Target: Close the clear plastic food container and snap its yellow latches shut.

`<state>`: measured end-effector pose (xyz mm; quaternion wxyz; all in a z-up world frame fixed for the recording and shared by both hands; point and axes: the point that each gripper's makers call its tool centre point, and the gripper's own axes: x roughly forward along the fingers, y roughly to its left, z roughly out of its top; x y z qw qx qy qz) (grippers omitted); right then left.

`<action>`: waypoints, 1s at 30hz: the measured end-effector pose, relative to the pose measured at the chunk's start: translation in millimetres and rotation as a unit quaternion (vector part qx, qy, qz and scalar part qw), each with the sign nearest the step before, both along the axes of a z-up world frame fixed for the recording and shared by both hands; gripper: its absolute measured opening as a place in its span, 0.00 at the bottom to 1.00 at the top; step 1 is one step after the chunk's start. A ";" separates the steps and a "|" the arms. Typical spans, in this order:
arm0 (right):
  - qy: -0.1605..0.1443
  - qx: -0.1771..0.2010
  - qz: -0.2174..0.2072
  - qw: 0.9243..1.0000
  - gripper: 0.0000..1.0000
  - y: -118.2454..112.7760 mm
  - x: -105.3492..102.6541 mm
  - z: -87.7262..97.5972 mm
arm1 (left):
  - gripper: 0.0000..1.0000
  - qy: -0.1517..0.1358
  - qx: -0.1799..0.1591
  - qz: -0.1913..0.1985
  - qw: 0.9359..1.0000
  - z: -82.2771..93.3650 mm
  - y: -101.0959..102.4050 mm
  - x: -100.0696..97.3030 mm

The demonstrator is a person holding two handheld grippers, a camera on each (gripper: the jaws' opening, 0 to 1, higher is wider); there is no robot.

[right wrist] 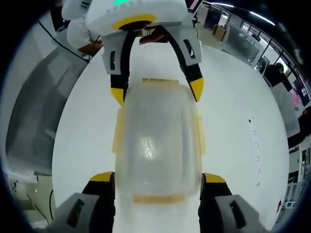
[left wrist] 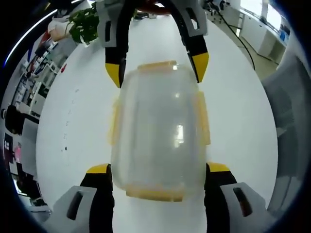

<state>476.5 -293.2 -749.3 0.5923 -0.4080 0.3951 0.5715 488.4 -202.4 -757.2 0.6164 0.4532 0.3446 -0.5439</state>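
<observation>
Clear food container (left wrist: 158, 131) on a round white table (left wrist: 77, 126), lid on.
Left gripper (left wrist: 158, 170) and right gripper (right wrist: 158, 178) straddle its ends, jaws apart; frosted rounded plastic, yellow latches (left wrist: 203, 119) along the sides; office around.

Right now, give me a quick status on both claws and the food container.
Left claw and right claw open, straddling opposite ends of the clear container. Lid on; yellow latches line the sides, state unclear. White table around it, nothing blocking.

No legible text, labels or numbers anywhere.
</observation>
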 end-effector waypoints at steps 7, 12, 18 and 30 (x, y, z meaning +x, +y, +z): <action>0.002 0.008 0.001 1.000 0.70 17.2 -5.0 -0.2 | 0.75 0.000 0.006 0.000 1.000 -0.8 16.7 -4.7; 0.001 0.011 0.003 1.000 0.70 31.8 -9.3 0.3 | 0.75 -0.001 0.007 0.004 1.000 -0.9 32.2 -9.4; 0.001 0.013 0.006 1.000 0.70 52.1 -13.2 0.1 | 0.75 -0.001 0.009 0.009 1.000 -1.0 52.3 -13.7; 0.001 0.015 0.010 1.000 0.70 88.2 -17.3 -0.1 | 0.75 -0.002 0.014 0.015 1.000 -1.6 87.5 -17.8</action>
